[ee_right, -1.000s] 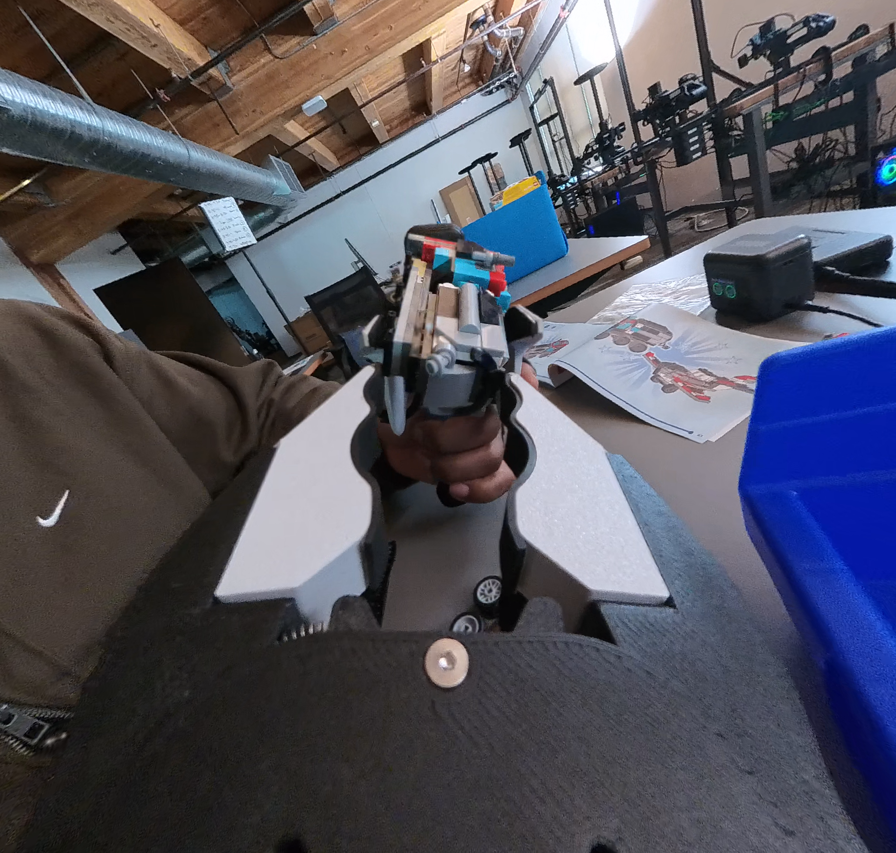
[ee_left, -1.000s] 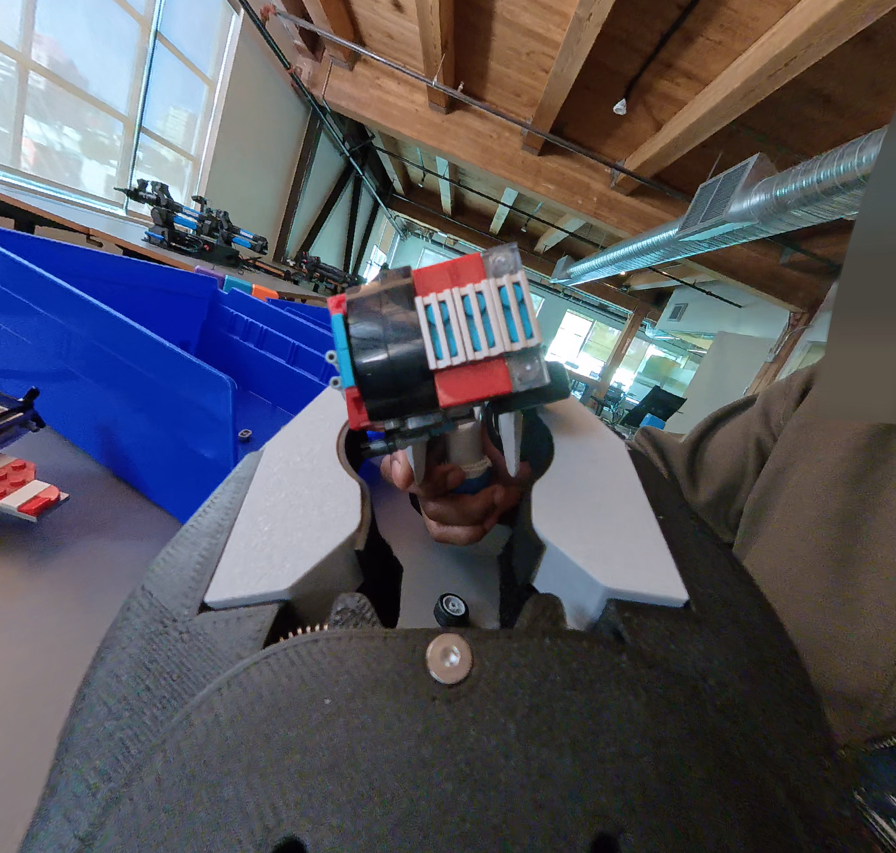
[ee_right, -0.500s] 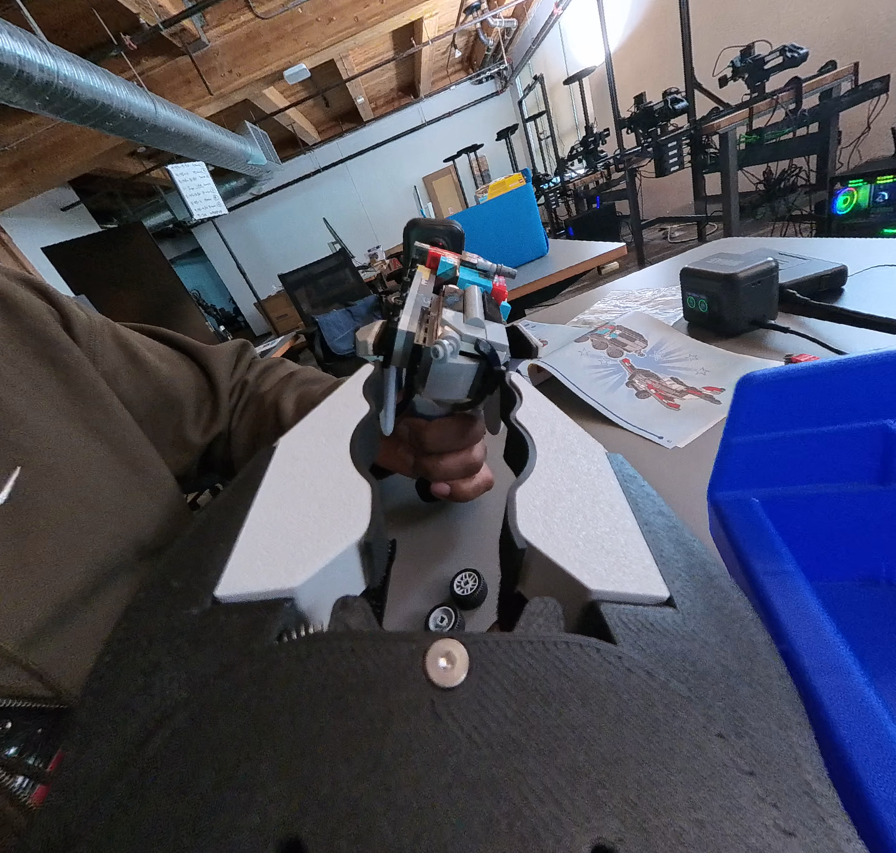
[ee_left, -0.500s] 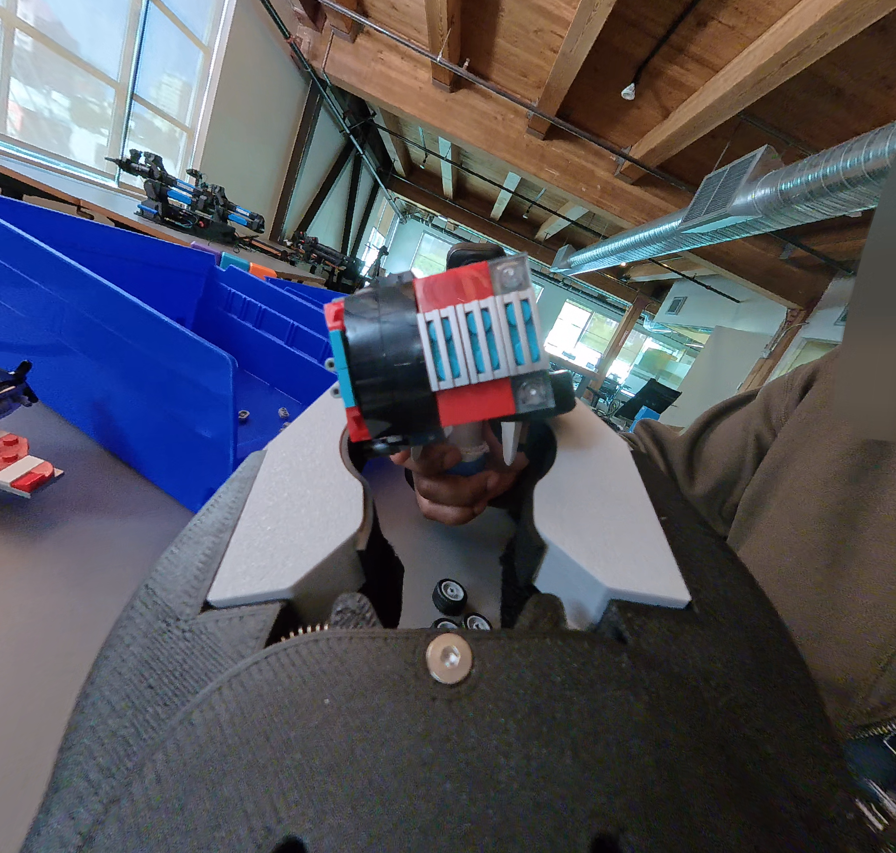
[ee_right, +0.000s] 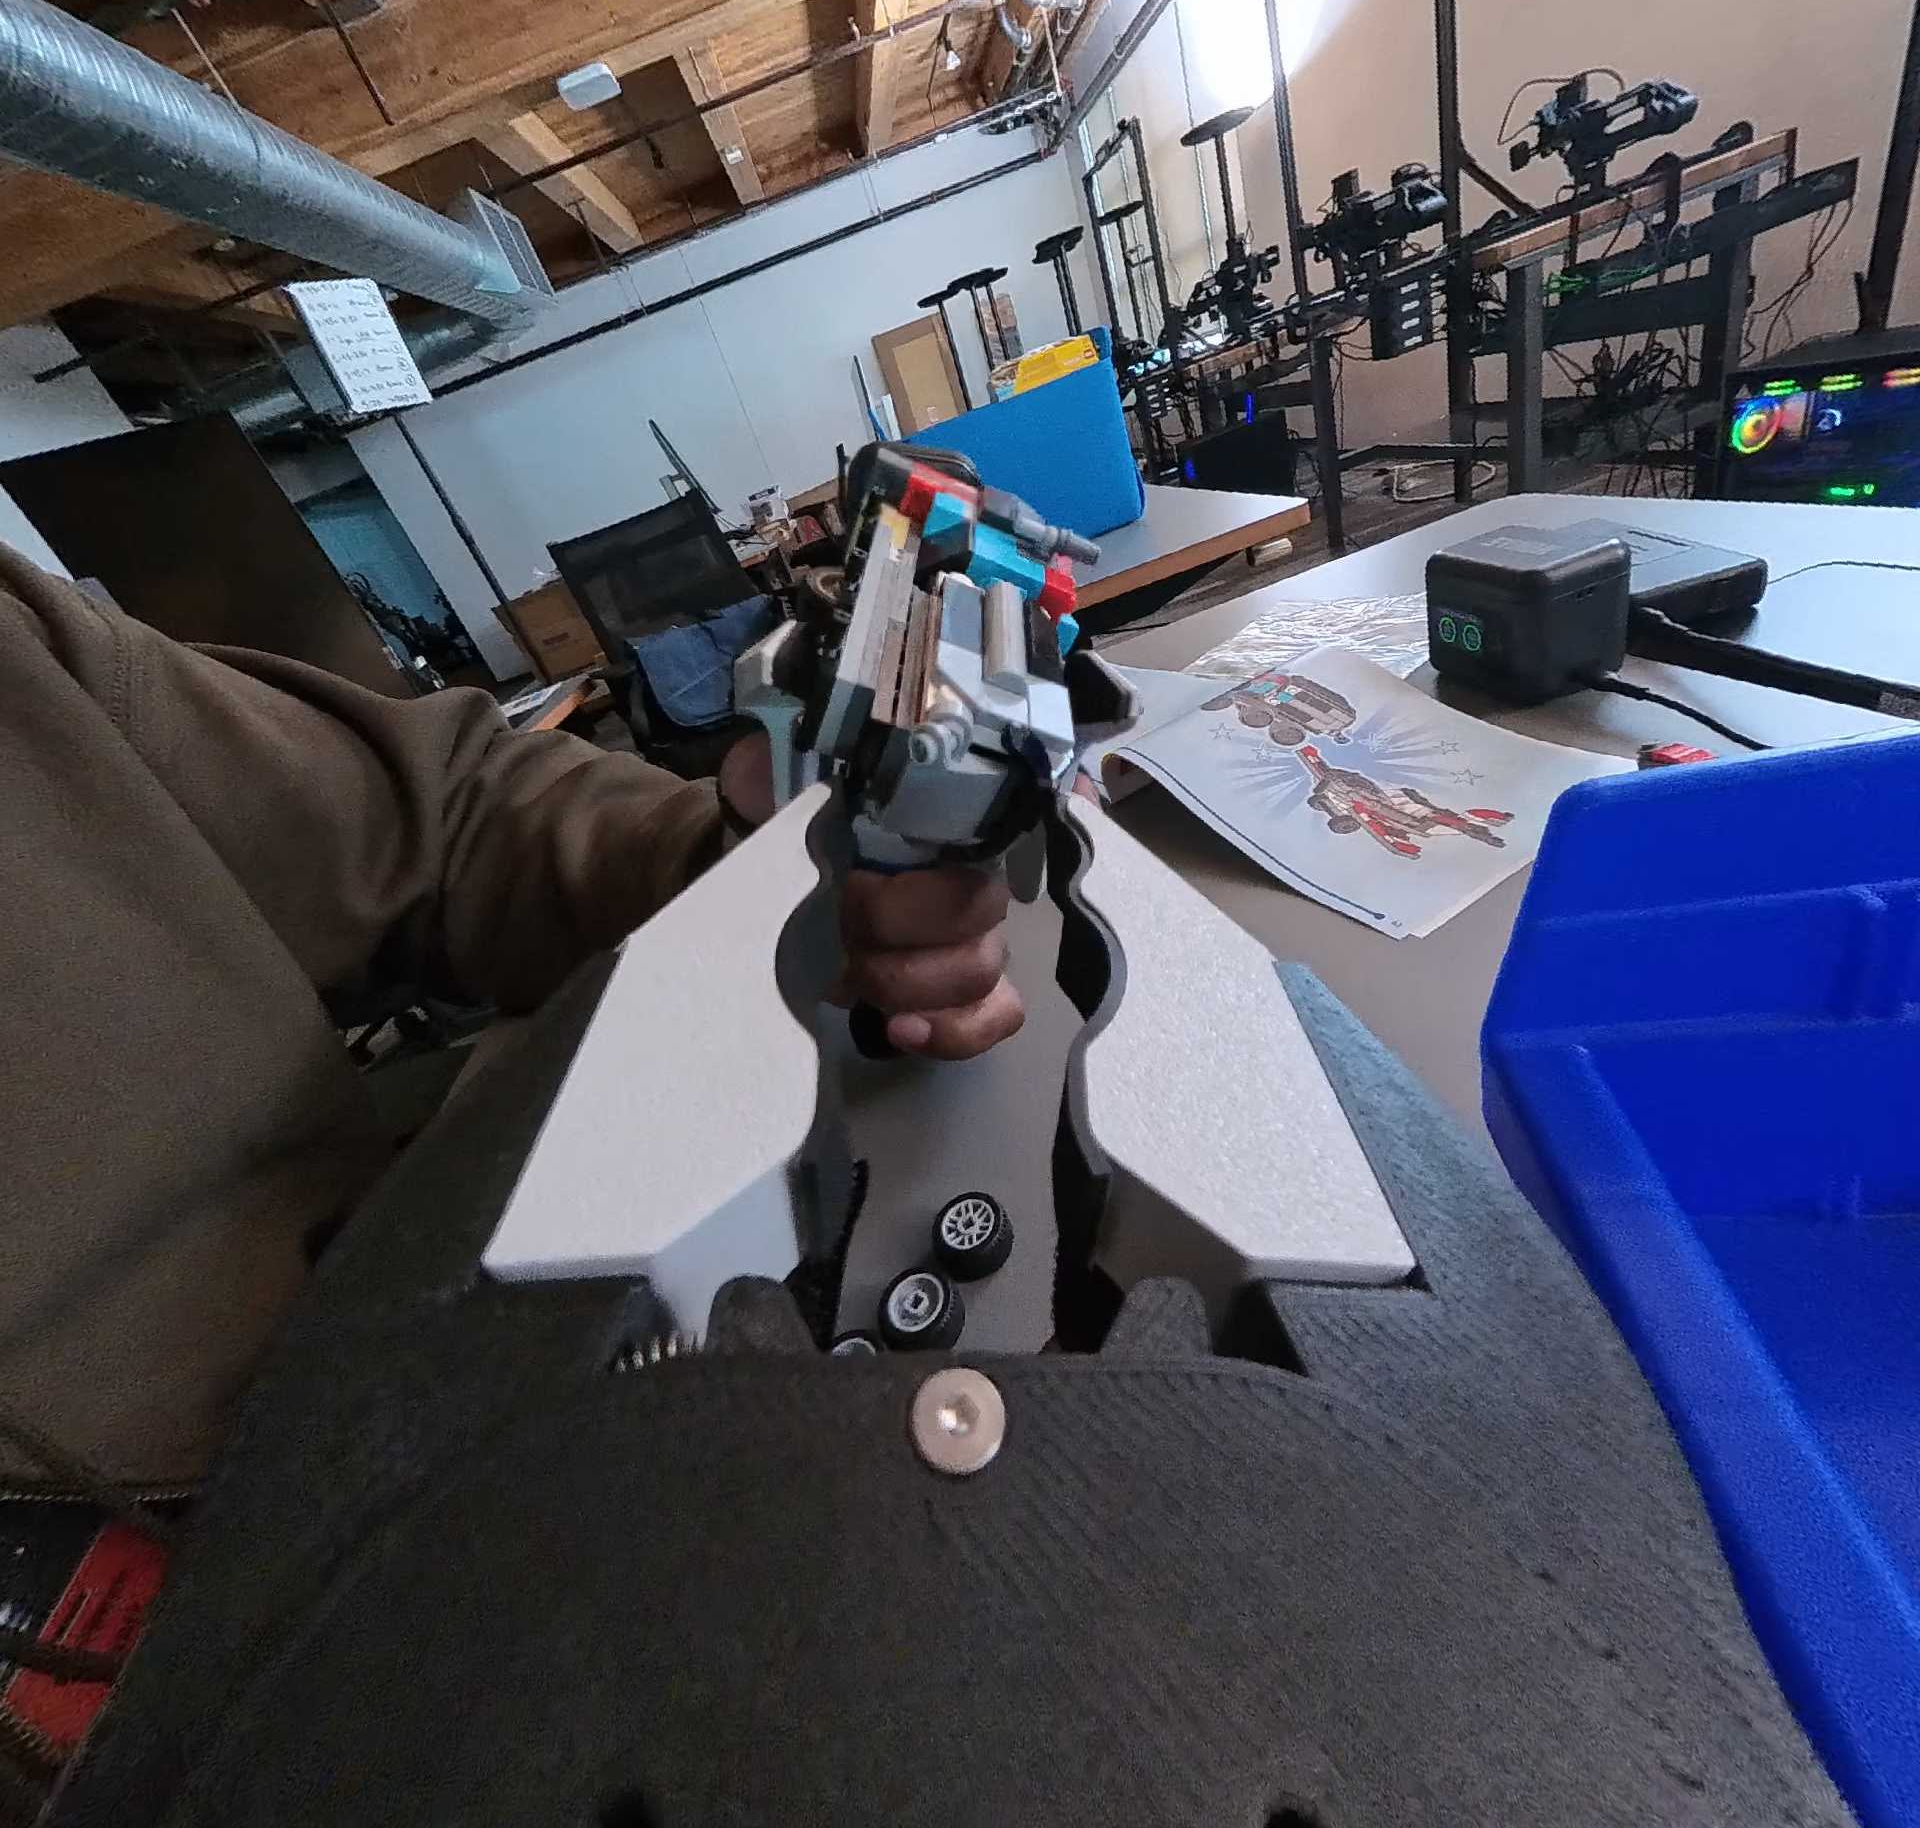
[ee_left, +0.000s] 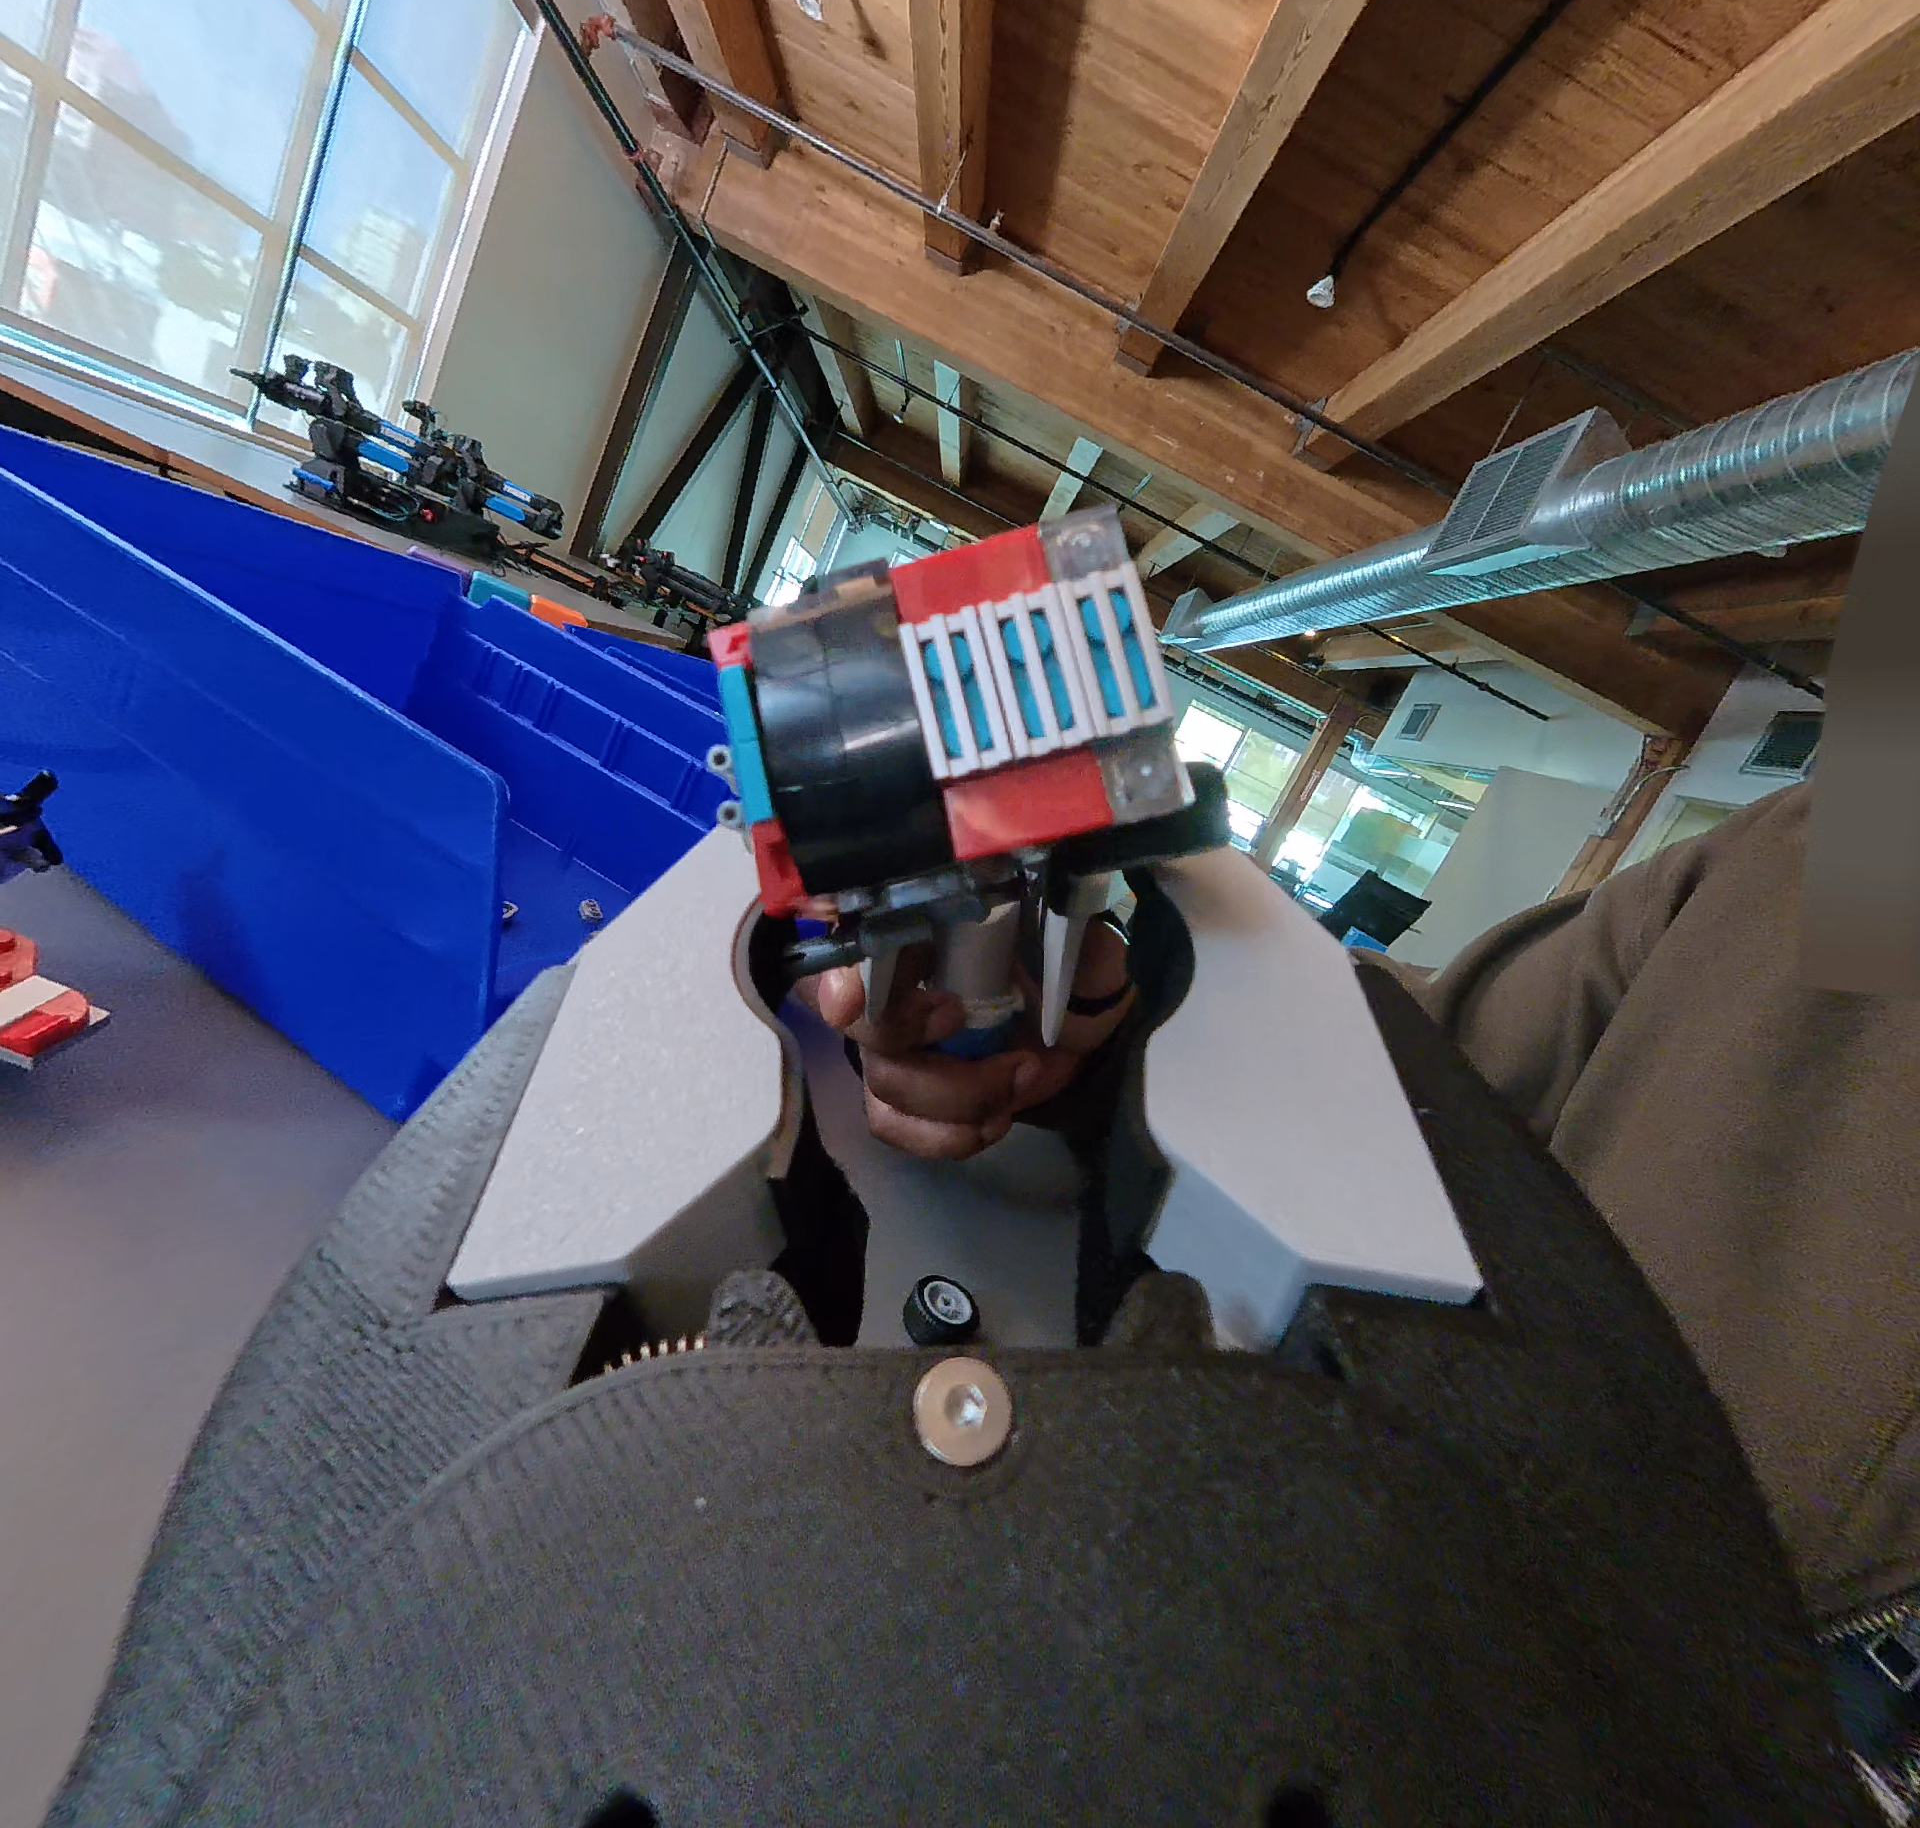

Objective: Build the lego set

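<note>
Hand-held grippers, left and right, are both clenched on one brick-built toy truck, raised above the table, seemingly for two-sided support.

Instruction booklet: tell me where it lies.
In the right wrist view, the open instruction booklet lies on the grey table, right of the brick model, between black box and blue bin.

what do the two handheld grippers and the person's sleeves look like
Both the left gripper and the right gripper have a black, coarsely textured body with a silver screw, and two flat pale grey fingers with wavy black inner edges. No cables show. The sleeves are olive brown.
</note>
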